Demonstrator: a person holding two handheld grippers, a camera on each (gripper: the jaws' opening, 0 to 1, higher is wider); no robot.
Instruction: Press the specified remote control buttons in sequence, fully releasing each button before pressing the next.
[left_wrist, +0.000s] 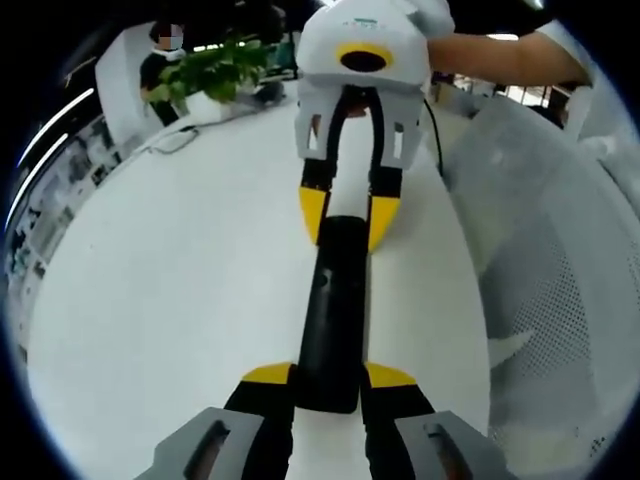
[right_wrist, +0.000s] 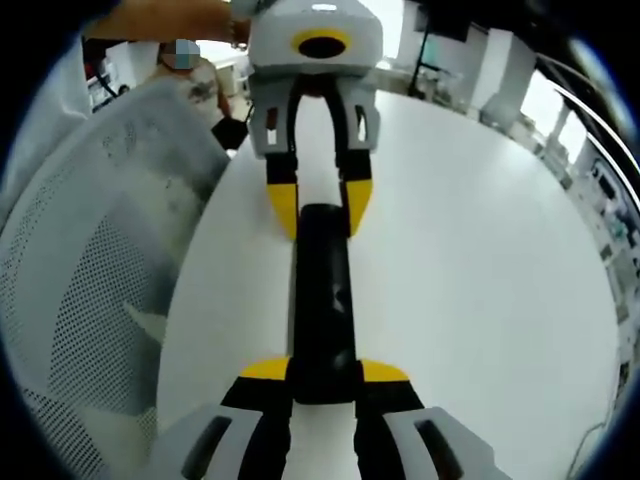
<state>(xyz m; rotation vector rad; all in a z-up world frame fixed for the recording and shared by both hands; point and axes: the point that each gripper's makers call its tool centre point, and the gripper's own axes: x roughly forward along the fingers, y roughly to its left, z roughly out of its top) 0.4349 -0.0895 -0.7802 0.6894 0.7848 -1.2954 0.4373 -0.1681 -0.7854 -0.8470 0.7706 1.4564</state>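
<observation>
We are clamping the black remote (left_wrist: 332, 310) endwise between left gripper (left_wrist: 328, 376) and right gripper (right_wrist: 325, 371); no button pressing yet, so next one end needs freeing.

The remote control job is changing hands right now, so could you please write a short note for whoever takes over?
Left tongs: shut on one end of the black remote control.
Right tongs: shut on the remote's other end.
The remote is held lengthwise between both tongs above the white table; a white mesh chair stands beside it.
Done: remote gripped at both ends.
Left: the button presses; the frames show none happening, and I cannot tell which buttons have been pressed.
</observation>
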